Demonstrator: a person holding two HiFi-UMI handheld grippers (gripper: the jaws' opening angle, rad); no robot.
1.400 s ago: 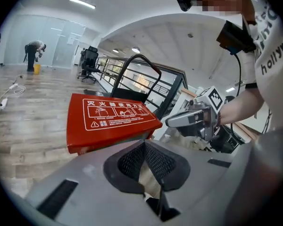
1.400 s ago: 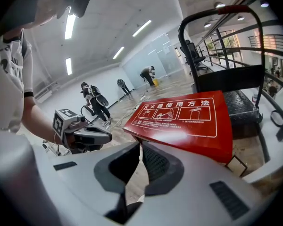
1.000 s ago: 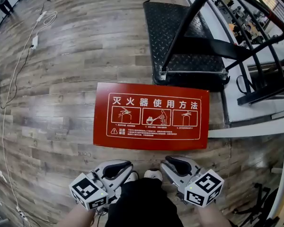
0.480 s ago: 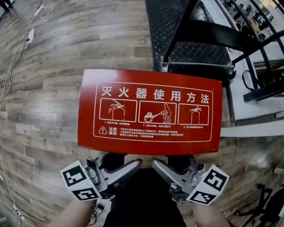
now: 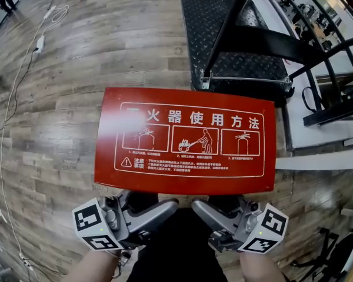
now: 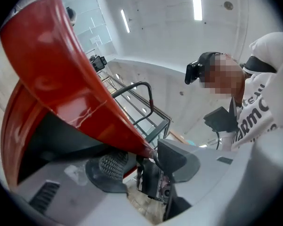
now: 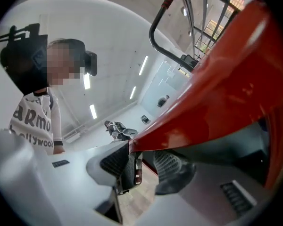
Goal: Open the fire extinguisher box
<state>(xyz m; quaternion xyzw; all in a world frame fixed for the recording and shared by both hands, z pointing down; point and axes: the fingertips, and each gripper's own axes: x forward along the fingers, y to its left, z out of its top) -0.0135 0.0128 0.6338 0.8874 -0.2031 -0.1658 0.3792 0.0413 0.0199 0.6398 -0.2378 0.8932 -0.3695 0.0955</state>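
The red lid (image 5: 185,140) of the one fire extinguisher box (image 6: 8,135) has risen toward the camera since a second ago, and both tongs have just been opening. The left tongs (image 5: 148,203) and right tongs (image 5: 219,203) lie side by side, about level, under the lid's near edge. Each is spread wide with that edge in its gap. The box stands on the wood floor (image 5: 76,69), near one black platform trolley (image 5: 235,46).

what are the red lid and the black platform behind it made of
Red lid: likely painted sheet metal, glossy; it shows highlights and a thin edge. Black platform: probably steel tread plate, dull dark finish, judging by its raised diamond pattern.
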